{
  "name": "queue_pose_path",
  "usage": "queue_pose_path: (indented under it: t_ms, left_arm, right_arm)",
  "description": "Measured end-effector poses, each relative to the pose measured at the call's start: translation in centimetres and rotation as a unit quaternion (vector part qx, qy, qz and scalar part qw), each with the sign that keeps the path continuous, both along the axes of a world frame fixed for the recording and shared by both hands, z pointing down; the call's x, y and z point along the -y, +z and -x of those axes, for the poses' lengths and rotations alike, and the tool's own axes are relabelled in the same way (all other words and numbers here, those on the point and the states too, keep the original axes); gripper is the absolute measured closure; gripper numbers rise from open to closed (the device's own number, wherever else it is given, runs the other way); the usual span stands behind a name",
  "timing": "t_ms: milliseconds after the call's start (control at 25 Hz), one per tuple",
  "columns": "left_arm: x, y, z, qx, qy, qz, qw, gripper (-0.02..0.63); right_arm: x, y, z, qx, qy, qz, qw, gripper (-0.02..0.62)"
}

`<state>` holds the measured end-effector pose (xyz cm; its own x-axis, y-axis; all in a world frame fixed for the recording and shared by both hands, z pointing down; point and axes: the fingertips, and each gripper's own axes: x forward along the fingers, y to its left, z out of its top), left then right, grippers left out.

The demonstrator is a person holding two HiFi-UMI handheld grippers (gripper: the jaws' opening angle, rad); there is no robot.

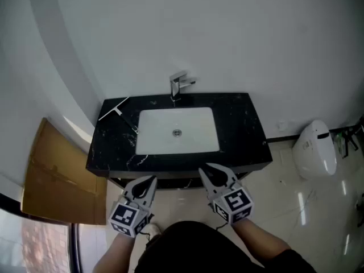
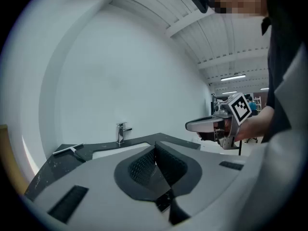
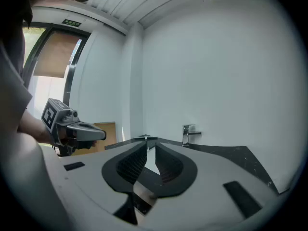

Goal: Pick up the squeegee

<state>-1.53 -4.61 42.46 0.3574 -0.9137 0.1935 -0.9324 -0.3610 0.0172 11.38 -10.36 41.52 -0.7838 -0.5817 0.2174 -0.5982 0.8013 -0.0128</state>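
Nearest to me, low in the head view, were the person's two arms, each with a claw in its hand. The left gripper (image 2: 155, 150) was on the left, near the front edge of the counter. Its two jaws were pressed together and had nothing in them. The right gripper (image 3: 147, 147) was beside it on the right, a little farther forward. Its jaws were closed too, with only a thin slit left between the tips, and nothing was in there. Both claws pointed at the counter and tipped down a little. Neither one touched anything.

Past the claws stood the black counter (image 1: 242, 131) with thin white lines in it. A white sink (image 1: 149, 134) sat in the middle of it, with a small round drain (image 1: 177, 132) in the bottom.

The squeegee (image 1: 116, 110) lay flat on the far left corner of the counter, left of the sink. It was well away from both claws. Its long blade was on the far side and its handle pointed toward the sink's near left corner.

Behind the sink, at the far edge, stood a shiny tap (image 1: 179, 85). Behind that was a plain white wall (image 1: 227, 33).

On the left side, a brown cardboard sheet (image 1: 57, 175) leaned next to the counter. On the right, a white round thing (image 1: 315, 149) sat on the pale shiny floor (image 1: 296, 203).
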Motion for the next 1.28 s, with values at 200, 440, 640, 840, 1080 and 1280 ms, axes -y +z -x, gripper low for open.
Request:
queue_pose_path:
  t_ms: [200, 440, 640, 840, 1080, 1280]
  left_arm:
    - [0.5, 0.1, -0.8, 0.007, -0.010, -0.006, 0.9999, 0.611]
    - [0.7, 0.3, 1.6, 0.003, -0.049, 0.006, 0.9988, 0.611]
    - [1.9, 0.3, 6.0, -0.004, -0.065, 0.005, 0.9978, 0.611]
    - [3.4, 0.8, 12.3, -0.002, -0.068, -0.001, 0.9977, 0.611]
    - [5.0, 1.6, 20.0, -0.008, -0.074, 0.011, 0.9971, 0.611]
    - [6.0, 2.5, 24.9, -0.005, -0.072, 0.023, 0.9971, 0.611]
  right_arm:
    - [0.9, 0.4, 1.1, -0.008, -0.032, 0.002, 0.999, 0.515]
    - [2.5, 0.9, 6.8, -0.016, -0.089, 0.005, 0.996, 0.503]
    - [5.0, 1.5, 13.8, -0.031, -0.111, 0.007, 0.993, 0.466]
    - [8.7, 2.5, 22.0, -0.048, -0.118, -0.001, 0.992, 0.465]
    - [14.5, 6.1, 30.8, -0.093, -0.105, 0.015, 0.990, 0.419]
    - [19.1, 9.9, 36.5, -0.131, -0.091, 0.035, 0.987, 0.419]
